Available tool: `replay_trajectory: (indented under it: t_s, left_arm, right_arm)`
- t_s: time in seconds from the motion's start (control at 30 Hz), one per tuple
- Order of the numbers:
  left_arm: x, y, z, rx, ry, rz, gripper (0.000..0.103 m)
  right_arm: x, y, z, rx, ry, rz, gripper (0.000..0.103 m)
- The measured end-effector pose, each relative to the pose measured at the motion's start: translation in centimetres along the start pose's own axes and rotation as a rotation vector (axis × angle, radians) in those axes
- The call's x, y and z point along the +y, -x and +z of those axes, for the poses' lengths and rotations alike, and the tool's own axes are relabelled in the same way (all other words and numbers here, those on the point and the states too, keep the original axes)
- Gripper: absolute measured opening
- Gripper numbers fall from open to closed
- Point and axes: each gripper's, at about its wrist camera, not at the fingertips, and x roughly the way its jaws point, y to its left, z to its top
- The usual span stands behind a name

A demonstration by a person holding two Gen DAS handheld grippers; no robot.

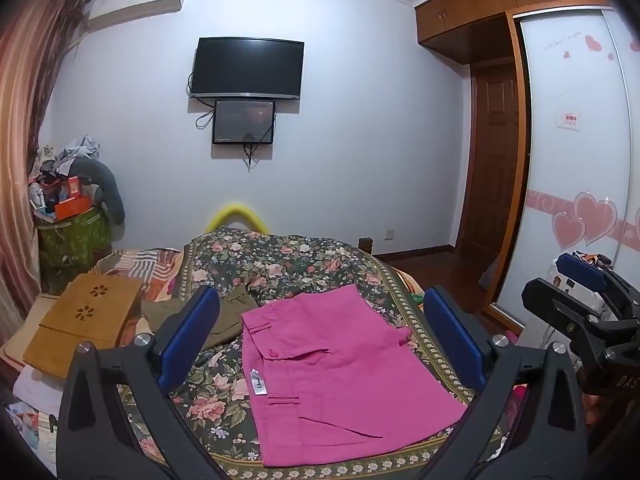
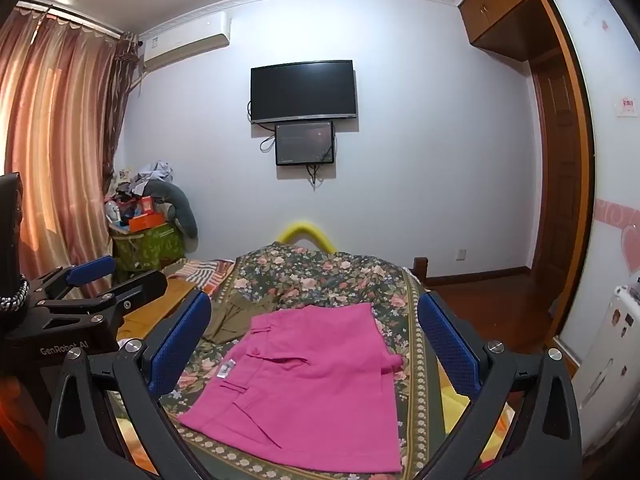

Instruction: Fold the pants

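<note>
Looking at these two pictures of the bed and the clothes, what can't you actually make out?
- Olive-green cloth garment: left view, partly behind the left tool's finger and under the bright pink cotton pants; its type is unclear.
- White label on the pants: both views, print too small.
- Pants' near hem: left view, cut off near the bottom edge.
- Floral bedspread: right view, its far end drops from sight.

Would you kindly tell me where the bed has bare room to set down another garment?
Free: the floral bedspread beyond the pink pants, toward the yellow cushion. Crowded: the left side, where olive pants and a wooden lap desk lie.
</note>
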Motion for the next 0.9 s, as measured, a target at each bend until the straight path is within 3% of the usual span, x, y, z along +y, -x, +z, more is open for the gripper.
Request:
replay_trajectory:
  t_s: [0.9]
  left_arm:
    - [-0.02,0.1,0.29,-0.017,-0.003,-0.001,0.103]
  right_arm:
    - [-0.24,-0.26,0.04,0.015,-0.015,0.005,0.103]
